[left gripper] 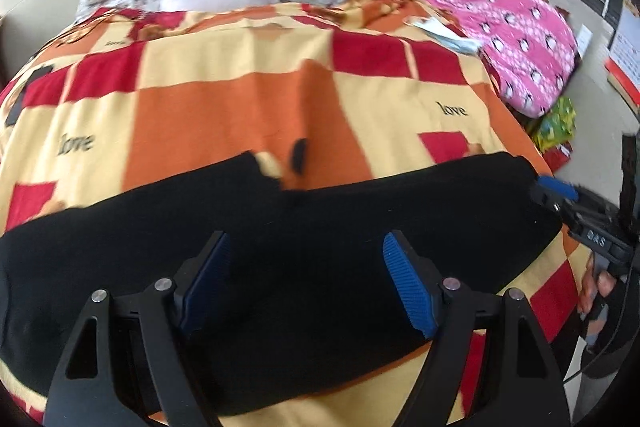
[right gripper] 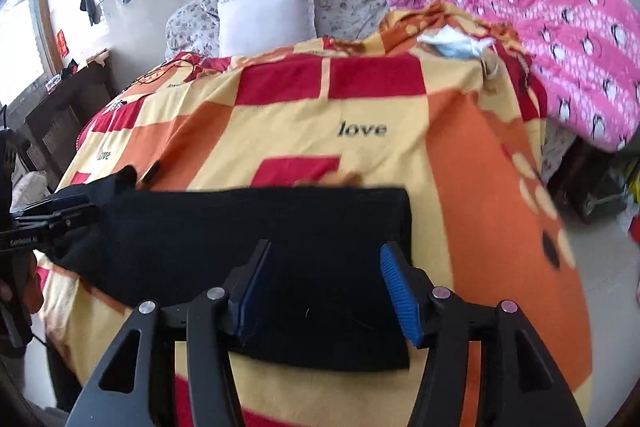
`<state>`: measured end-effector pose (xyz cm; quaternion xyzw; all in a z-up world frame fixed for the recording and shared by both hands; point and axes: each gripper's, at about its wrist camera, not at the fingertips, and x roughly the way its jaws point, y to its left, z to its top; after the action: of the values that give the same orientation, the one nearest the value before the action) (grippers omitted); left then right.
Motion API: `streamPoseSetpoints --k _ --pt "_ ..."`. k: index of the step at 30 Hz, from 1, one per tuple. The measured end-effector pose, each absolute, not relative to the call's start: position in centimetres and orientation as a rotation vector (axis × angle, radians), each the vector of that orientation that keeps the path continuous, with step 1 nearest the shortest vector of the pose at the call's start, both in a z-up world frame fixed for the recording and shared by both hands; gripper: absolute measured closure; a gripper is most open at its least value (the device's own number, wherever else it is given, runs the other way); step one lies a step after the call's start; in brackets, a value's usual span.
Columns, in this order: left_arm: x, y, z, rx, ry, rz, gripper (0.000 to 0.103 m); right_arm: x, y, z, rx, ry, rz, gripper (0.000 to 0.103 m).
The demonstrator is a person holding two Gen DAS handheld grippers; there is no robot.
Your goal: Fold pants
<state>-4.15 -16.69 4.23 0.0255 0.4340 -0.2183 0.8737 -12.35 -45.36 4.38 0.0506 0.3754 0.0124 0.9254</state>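
Your right gripper hovers, fingers spread, over black pants lying on the checked bed.

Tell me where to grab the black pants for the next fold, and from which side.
Take the black pants at their straight right-hand end, coming in from the right over the bare bedspread. That edge lies flat and square, with open cover beside it, so the right gripper, now open above the cloth, can likely slide a finger under and pinch both layers.
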Motion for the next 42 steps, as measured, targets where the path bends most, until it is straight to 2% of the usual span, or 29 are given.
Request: streamPoseSetpoints --k 9,10,12,17,23,25,26,28,29,30,34,42 --pt "-3.0 -18.3 3.2 0.090 0.940 -0.456 0.025 -5.4 -40.3 2.4 -0.272 0.887 0.288 0.047" --pt "-3.0 -18.2 3.2 0.089 0.940 -0.456 0.025 -5.1 -40.1 2.2 -0.287 0.897 0.314 0.055" --pt "-2.8 -18.2 3.3 0.083 0.942 -0.456 0.025 -4.9 -39.8 2.2 -0.283 0.907 0.392 0.095" --pt "-2.1 -18.4 3.9 0.077 0.942 -0.460 0.025 -5.0 -38.4 2.3 -0.409 0.906 0.396 0.099" --pt "-1.5 -19.0 4.3 0.068 0.934 -0.463 0.025 -3.5 -39.0 3.2 -0.355 0.846 0.341 0.099" --pt "-1.4 -19.7 4.3 0.083 0.933 -0.458 0.025 -2.9 -38.8 1.7 -0.345 0.866 0.317 0.098" --pt "-1.4 -20.1 4.4 0.085 0.932 -0.472 0.025 -3.2 -39.0 1.8 -0.321 0.844 0.314 0.095" --pt "-1.3 -20.7 4.8 0.074 0.937 -0.520 0.025 -4.6 -40.3 3.1 -0.243 0.815 0.303 0.077" --pt "-1.2 -21.2 5.3 0.059 0.938 -0.547 0.024 -5.5 -41.5 3.9 -0.191 0.799 0.262 0.054" --pt "-1.1 -21.5 5.5 0.050 0.935 -0.559 0.024 -6.4 -42.6 4.4 -0.136 0.790 0.228 0.040" --pt "-0.5 -25.3 6.1 0.067 0.940 -0.678 0.021 -11.8 -47.7 4.3 0.179 0.822 0.166 0.039" --pt "1.0 -34.2 4.0 0.174 1.027 -0.840 0.021 -13.8 -49.7 1.2 0.361 0.818 0.129 0.039"
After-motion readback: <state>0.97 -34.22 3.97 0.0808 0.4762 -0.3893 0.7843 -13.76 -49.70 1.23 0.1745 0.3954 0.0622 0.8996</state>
